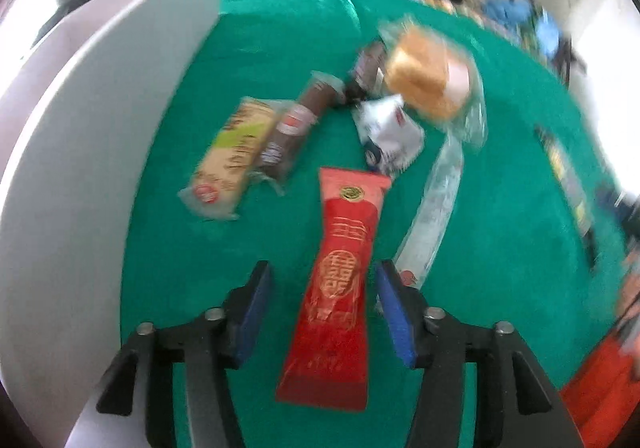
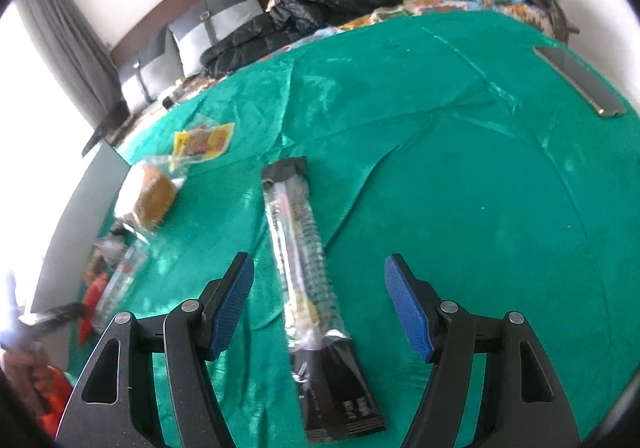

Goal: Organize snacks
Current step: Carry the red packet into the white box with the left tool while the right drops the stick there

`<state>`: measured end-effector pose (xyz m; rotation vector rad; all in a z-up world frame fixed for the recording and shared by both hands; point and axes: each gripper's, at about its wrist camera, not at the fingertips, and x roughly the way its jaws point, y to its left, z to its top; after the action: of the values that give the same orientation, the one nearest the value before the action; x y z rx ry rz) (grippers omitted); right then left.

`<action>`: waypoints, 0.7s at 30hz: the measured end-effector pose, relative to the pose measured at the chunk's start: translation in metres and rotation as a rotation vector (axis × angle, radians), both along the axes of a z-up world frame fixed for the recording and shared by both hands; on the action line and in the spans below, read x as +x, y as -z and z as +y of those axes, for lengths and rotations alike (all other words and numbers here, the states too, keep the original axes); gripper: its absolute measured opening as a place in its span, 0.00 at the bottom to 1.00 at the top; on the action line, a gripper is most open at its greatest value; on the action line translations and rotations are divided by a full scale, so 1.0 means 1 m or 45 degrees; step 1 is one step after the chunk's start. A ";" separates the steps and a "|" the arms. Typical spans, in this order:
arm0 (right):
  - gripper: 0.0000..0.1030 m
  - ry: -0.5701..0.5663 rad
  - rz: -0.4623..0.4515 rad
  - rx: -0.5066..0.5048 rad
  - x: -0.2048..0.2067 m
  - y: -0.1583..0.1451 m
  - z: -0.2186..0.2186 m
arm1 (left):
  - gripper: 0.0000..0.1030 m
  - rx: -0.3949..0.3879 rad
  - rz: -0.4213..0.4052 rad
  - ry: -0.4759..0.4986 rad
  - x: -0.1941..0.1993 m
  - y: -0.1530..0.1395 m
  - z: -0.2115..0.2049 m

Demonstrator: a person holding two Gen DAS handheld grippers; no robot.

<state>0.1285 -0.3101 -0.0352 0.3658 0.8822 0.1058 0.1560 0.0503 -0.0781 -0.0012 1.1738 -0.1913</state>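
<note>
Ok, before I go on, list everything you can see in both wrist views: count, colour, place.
Red packet: one, red with gold print, on the green cloth between the left jaws.
Black and clear packet: one, lying between the right jaws.
Beige packet: one, beige and green, left of the pile.
Brown packets: two, mid pile; the second behind.
White packet: one, centre.
Bread in clear wrap: one, golden, far side of the pile.
Clear long packet: one, right of the red one.
Yellow packet: one, far left on the cloth.
Phone: one, grey, far right.
Green cloth: one, covering the surface.
White board: one, left edge.
Left gripper: jaws open.
Right gripper: jaws open.
</note>
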 end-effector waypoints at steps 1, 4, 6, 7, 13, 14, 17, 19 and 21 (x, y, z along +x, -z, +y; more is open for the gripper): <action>0.69 -0.009 0.020 0.021 0.005 -0.002 -0.003 | 0.20 0.001 0.011 0.003 0.002 0.003 0.000; 0.68 -0.079 0.134 0.014 0.026 -0.007 -0.002 | 0.11 -0.141 0.017 -0.079 0.004 -0.001 0.012; 0.62 -0.149 0.249 -0.068 0.046 -0.005 0.008 | 0.10 -0.191 -0.005 -0.126 0.002 -0.007 0.023; 0.55 -0.173 0.287 -0.100 0.053 -0.002 0.012 | 0.10 -0.219 -0.021 -0.142 0.000 -0.013 0.026; 0.12 -0.304 0.487 -0.321 0.062 0.009 0.046 | 0.09 -0.368 -0.143 -0.162 -0.020 -0.066 0.044; 0.12 -0.287 0.479 -0.333 0.057 0.004 0.046 | 0.09 -0.384 -0.171 -0.154 -0.025 -0.078 0.047; 0.12 -0.223 0.407 -0.270 0.041 -0.020 0.042 | 0.09 -0.411 -0.231 -0.151 -0.036 -0.100 0.063; 0.12 -0.215 0.330 -0.167 0.031 -0.043 0.048 | 0.09 -0.440 -0.253 -0.172 -0.042 -0.110 0.082; 0.12 -0.237 0.259 -0.074 0.026 -0.068 0.064 | 0.09 -0.467 -0.259 -0.201 -0.041 -0.120 0.101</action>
<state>0.1543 -0.2466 0.0326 0.2418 1.1177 0.2170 0.1152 0.1515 0.0416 -0.3876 0.9181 -0.2586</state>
